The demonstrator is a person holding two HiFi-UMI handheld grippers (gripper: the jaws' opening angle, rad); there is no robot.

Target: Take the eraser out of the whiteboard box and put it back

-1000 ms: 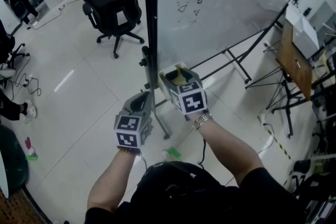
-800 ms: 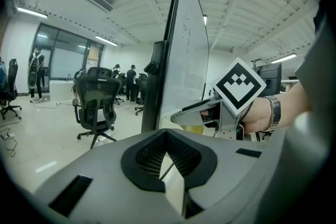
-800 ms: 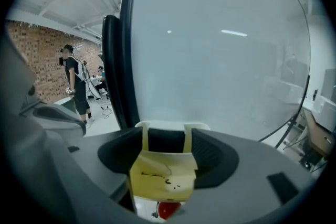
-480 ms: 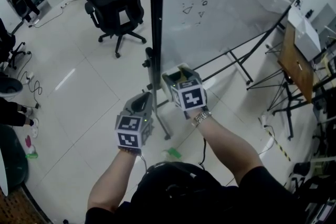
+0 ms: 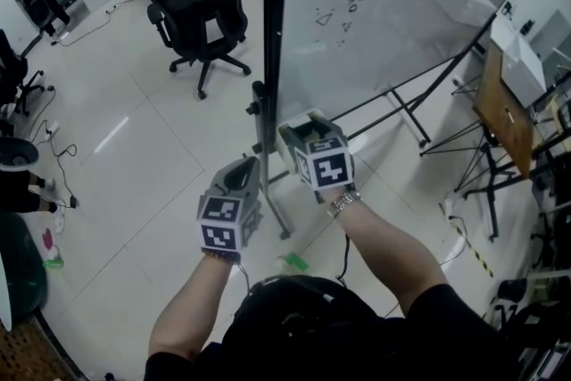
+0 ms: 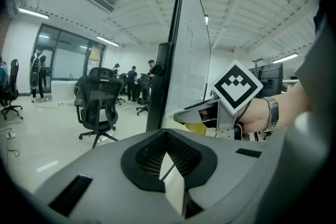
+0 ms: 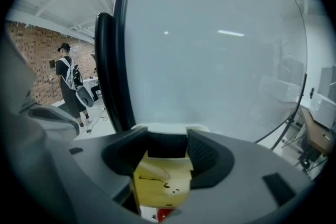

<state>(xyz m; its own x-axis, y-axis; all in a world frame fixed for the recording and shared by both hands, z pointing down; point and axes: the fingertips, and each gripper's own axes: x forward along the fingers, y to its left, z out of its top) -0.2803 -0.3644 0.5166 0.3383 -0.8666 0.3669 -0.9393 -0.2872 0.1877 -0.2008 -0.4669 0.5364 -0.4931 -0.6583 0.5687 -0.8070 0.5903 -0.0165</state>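
My right gripper (image 5: 302, 128) is up against the lower left corner of the whiteboard (image 5: 401, 4). In the right gripper view the yellow eraser (image 7: 160, 181) fills the gap between the jaws, whose sides touch it. The jaws have just been closing on it. Just beyond the eraser shows the rim of the white box (image 7: 165, 128). In the left gripper view the eraser (image 6: 197, 128) is a yellow patch under the right gripper (image 6: 202, 115). My left gripper (image 5: 241, 172) hangs lower left of the board, shut and empty.
The whiteboard's black frame post (image 5: 272, 40) rises just left of the right gripper, with its stand legs (image 5: 401, 107) running to the right. A black office chair (image 5: 201, 4) stands on the tiled floor behind. A wooden easel (image 5: 500, 111) is at the right.
The right gripper's jaws have narrowed around the yellow eraser, which shows less in the head view. Both hands stay about where they were.
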